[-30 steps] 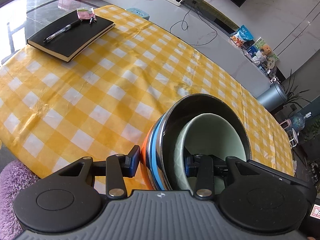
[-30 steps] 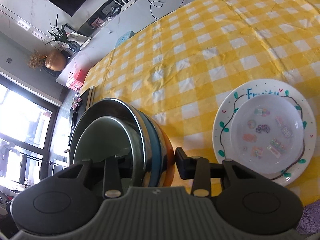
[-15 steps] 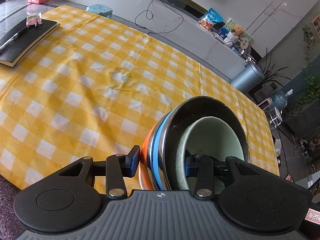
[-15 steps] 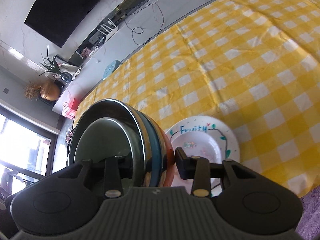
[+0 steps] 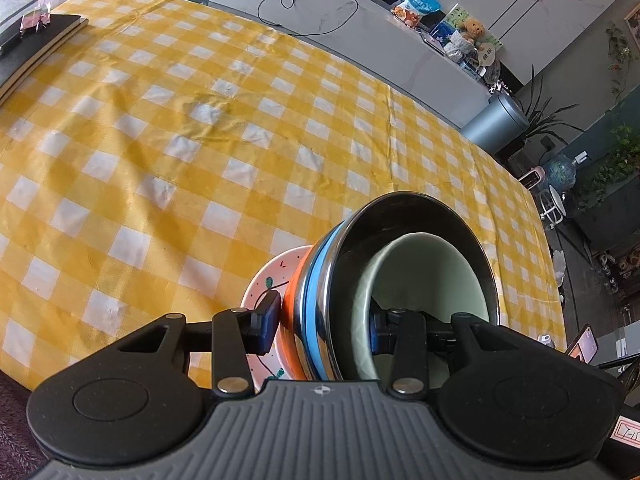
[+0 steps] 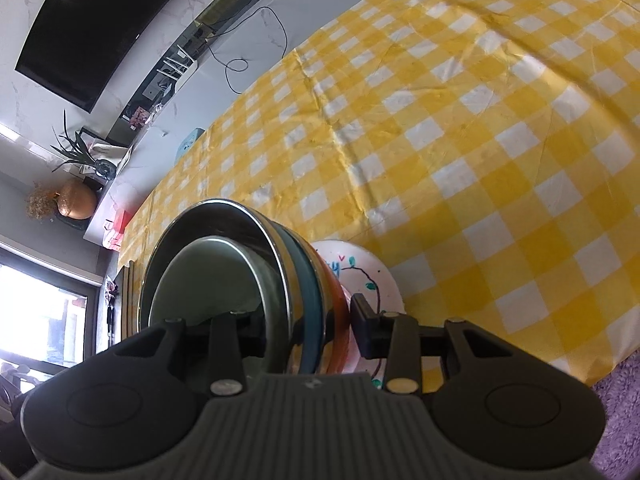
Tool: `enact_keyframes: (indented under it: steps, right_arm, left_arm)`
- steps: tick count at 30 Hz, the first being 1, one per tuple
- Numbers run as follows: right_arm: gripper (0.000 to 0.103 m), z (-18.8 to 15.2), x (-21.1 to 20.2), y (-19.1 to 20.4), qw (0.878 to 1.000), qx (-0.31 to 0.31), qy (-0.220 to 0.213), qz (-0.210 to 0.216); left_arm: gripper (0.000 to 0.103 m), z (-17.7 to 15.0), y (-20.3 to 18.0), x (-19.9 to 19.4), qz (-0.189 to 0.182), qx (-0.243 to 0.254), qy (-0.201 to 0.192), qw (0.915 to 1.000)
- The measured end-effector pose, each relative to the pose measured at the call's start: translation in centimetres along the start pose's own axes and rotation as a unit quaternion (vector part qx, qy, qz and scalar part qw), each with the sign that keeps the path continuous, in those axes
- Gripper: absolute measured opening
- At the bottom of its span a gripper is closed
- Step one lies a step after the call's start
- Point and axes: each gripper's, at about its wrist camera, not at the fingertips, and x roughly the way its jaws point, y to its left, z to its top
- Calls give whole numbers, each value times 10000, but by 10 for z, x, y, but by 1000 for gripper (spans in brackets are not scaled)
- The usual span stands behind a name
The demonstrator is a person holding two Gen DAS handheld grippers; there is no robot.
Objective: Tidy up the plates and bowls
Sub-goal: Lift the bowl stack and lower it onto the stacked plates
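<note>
above the plate [image 5: 262, 288] now, both hand-held grippers [image 5: 320, 322] [image 6: 304, 320] clamping nested bowls [image 5: 404, 272]

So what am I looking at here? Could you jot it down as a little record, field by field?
held: nested bowl stack, gripped at opposite rims by left tool and right tool
stack, outside in: orange bowl, blue bowl, steel bowl, pale green bowl
below stack: decorated plate
surface: yellow checked tablecloth
far left: black notebook
</note>
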Motion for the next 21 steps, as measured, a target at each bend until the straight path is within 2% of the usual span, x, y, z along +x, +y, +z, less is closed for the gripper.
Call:
enact_keyframes:
  steps: [13, 21]
  right_arm:
    - [39, 0, 7, -2, 9999, 11, 53, -150]
    - [46, -1, 6, 4, 9998, -69, 6, -181]
  left_arm:
    - [45, -2, 7, 10, -15, -35, 144, 9999]
    - [44, -2, 5, 9, 12, 62, 91, 9999]
